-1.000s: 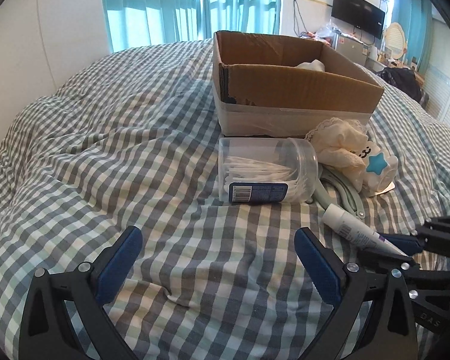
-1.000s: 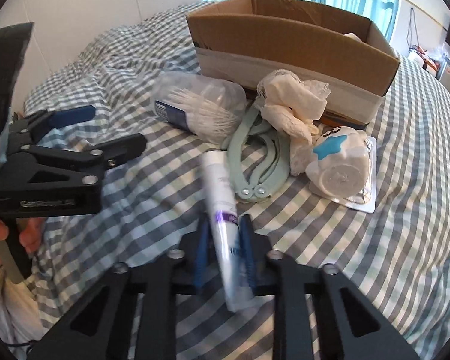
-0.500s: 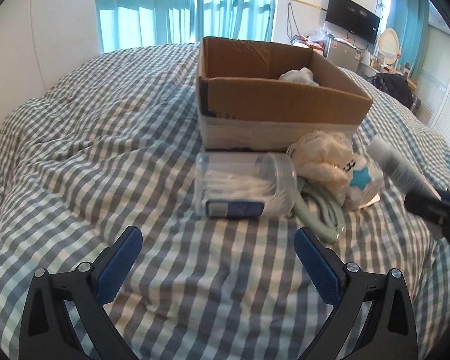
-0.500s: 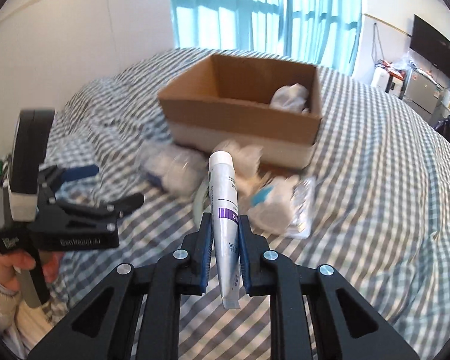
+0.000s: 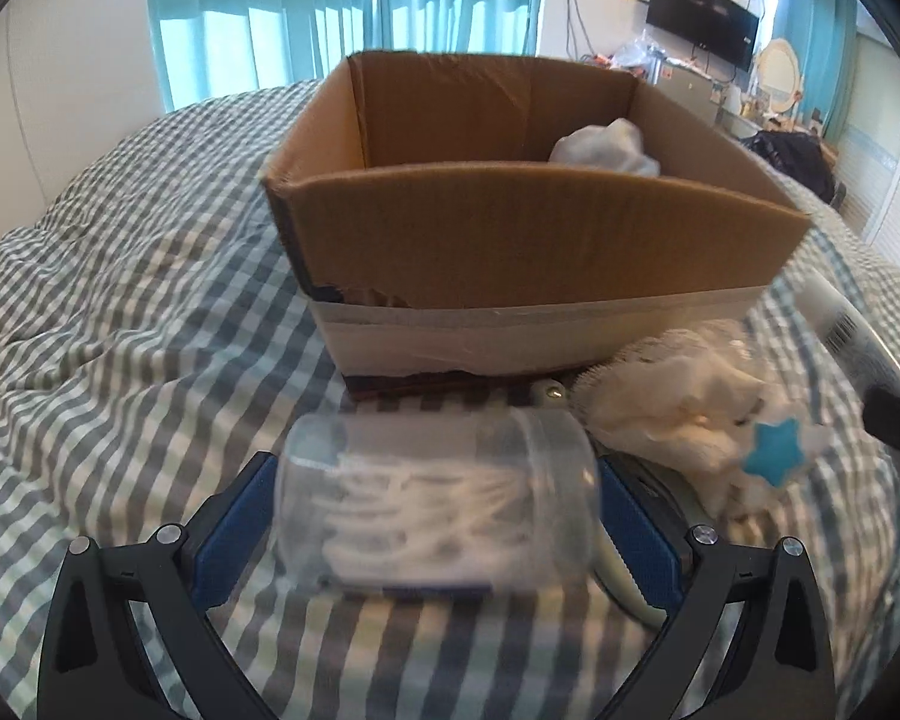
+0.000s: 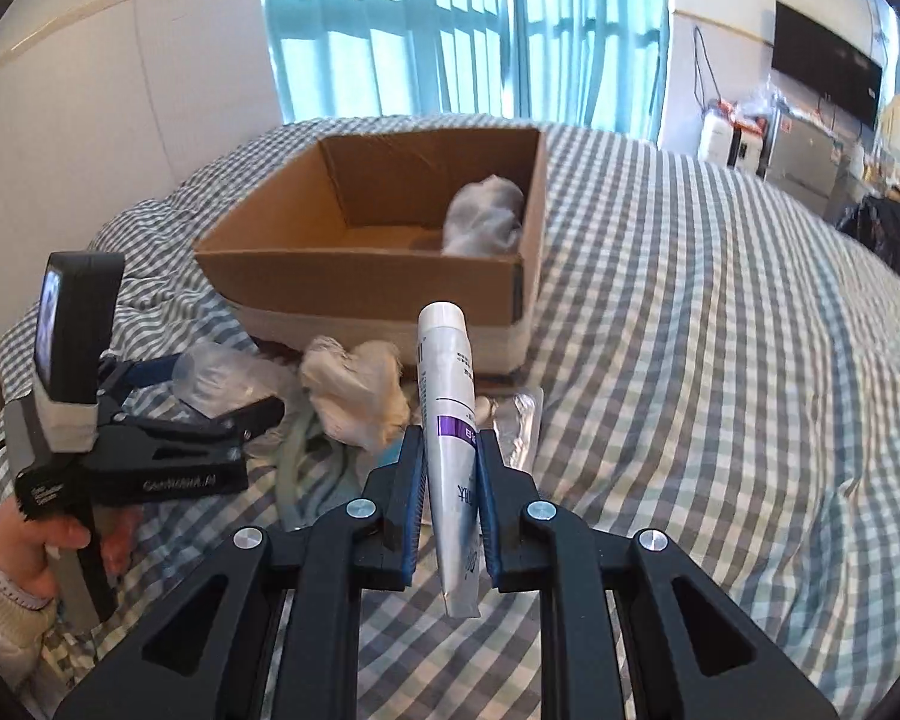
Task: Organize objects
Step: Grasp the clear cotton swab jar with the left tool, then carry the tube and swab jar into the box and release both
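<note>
While open, cardboard box (image 6: 366,288) | holds white bundle (image 6: 485,217)

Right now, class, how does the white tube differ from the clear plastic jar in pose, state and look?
The white tube is lifted off the bed, clamped in the right gripper; the clear plastic jar lies on its side on the bedding. The tube is opaque with a purple band; the jar is see-through, showing white sticks inside. Both are outside the cardboard box.

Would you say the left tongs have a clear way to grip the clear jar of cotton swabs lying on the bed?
Probably yes: the left tongs stand open with the jar lying between their pads, nothing blocking.
</note>
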### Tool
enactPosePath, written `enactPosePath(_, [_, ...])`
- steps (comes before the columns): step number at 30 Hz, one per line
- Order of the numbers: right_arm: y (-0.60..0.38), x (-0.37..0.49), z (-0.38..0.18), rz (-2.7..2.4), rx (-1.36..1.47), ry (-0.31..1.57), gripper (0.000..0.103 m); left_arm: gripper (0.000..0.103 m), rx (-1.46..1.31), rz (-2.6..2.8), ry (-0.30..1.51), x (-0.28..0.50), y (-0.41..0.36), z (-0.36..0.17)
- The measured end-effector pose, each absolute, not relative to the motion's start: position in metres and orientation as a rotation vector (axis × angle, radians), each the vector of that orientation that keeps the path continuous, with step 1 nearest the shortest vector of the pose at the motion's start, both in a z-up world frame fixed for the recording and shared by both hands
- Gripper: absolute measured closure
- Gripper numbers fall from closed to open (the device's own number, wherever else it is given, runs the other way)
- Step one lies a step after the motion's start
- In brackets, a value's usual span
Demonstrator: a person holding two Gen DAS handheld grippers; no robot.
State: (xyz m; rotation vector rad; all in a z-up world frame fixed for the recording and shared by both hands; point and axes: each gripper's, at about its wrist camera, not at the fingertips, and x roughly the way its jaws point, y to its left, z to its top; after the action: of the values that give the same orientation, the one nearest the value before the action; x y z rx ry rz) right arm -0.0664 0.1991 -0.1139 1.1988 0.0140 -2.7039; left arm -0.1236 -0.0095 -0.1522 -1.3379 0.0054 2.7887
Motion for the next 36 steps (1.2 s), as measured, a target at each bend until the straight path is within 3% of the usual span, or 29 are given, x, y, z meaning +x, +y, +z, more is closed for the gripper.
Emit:
enactPosePath(5, [0.205, -0.069, -0.120, -2.698, 1.227, -0.002, 0.087, 0.002, -1.358, 2.801, 0.002, -0.130, -0.013, -0.159])
enactPosePath(8, [0.203, -0.064, -0.120, -2.701, 1.227, 0.000, 0.087, 0.012, -1.347, 2.791, -0.024, -0.124, -0.015, -0.155])
enactPosePath(18, [0.201, -0.037, -0.101, -2.755, 1.179, 0.042, 0.087, 0.013, -1.330, 2.837, -0.023, -0.086, -0.024, -0.124])
enactPosePath(36, [0.174, -0.014, -0.006, -2.787, 0.940, 0.091, 0.087, 0.013, -0.885, 2.993, 0.038, -0.052, -0.029, 0.012])
